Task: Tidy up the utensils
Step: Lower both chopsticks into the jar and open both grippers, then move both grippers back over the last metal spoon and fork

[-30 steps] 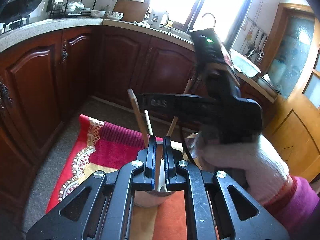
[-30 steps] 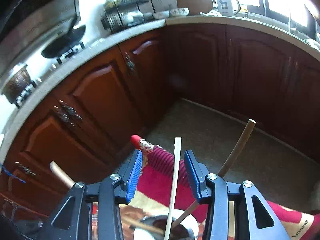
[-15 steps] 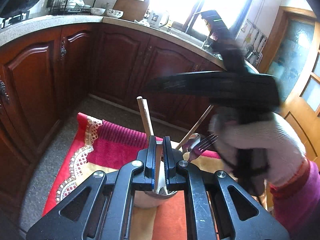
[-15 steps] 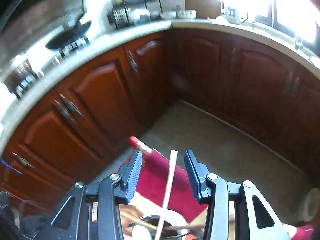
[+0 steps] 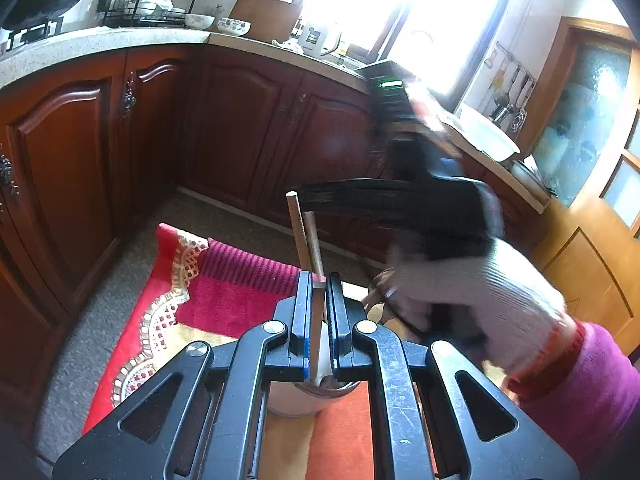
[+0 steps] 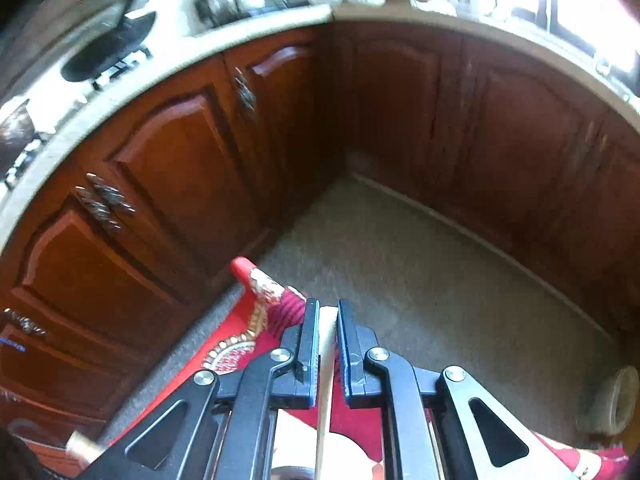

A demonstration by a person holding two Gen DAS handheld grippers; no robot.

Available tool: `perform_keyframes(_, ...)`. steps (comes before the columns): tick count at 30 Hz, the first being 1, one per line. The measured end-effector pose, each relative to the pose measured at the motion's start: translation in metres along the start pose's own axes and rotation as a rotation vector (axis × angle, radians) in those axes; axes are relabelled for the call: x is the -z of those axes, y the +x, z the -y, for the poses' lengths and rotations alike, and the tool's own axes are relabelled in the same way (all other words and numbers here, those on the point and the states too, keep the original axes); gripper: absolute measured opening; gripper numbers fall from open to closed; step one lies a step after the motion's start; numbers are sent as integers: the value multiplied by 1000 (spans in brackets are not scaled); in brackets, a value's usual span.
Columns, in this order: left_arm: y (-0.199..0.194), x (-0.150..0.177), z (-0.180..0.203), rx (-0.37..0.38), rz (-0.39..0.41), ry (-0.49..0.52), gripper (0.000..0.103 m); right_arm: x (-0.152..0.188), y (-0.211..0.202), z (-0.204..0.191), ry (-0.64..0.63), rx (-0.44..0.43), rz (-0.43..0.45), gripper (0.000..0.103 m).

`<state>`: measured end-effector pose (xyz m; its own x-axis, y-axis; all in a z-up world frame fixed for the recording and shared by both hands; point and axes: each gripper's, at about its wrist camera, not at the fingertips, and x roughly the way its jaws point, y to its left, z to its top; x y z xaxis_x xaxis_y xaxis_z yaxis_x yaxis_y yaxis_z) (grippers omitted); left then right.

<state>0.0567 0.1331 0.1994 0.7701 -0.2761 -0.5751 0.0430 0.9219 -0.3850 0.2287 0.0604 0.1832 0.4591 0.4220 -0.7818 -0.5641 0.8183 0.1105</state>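
A: Start at the left; what do you see?

B: A red patterned cloth (image 5: 224,300) covers the surface below; the left gripper (image 5: 319,320) has its fingers nearly shut on the rim of a white cup (image 5: 296,400), pinching the wall and steadying it; that grip looks the same as a second ago.

A: And what stands in the cup?

B: Two wooden handles (image 5: 306,236) rise from it, side by side, just past the left fingertips; further right a gloved hand (image 5: 472,296) carries the right tool, blurred; something dark and metal shows beside the glove, too smeared to name.

A: So what changed on the right?

B: The right gripper (image 6: 328,344) has just been closing; a second ago its fingers stood apart with a pale stick (image 6: 325,364) loose between them; now the blue pads press that stick from both sides, close to its top end; its lower length runs down toward the cup at the frame's bottom edge.

A: Meaning what for the tidying?

B: I judge the stick is now secured, with its lower end apparently still at the cup; whether it is to be lifted out or reseated I cannot tell; the steadied cup should keep from tipping either way.
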Motion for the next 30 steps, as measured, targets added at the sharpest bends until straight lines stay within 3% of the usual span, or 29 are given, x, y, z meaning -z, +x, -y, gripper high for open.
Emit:
perform_keyframes(7,-3,3,2,-17,5,-4,5,49,-69,-10,-51,-29,194,7)
perform_keyframes(13,-6,5,4,-41,0,-7,5,94,-70,-12,-33,-63,165,7)
perform_keyframes(17,-7,6,3,-51,-12,-25,6,102,-72,-2,10,-107,127,7)
perform_keyframes(19,-9,6,3,-53,-17,-33,11,108,-83,4,21,-111,144,18)
perform_keyframes(20,-11,7,3,-57,-16,-34,14,110,-88,5,26,-110,154,30)
perform_keyframes(22,-16,8,5,-61,-9,-36,32,118,-100,9,41,-120,170,32)
perform_keyframes(24,-23,9,7,-56,1,-36,39,128,-111,16,72,-122,177,32)
perform_keyframes(30,-44,19,31,-70,29,16,48,168,-138,29,135,-84,190,37)
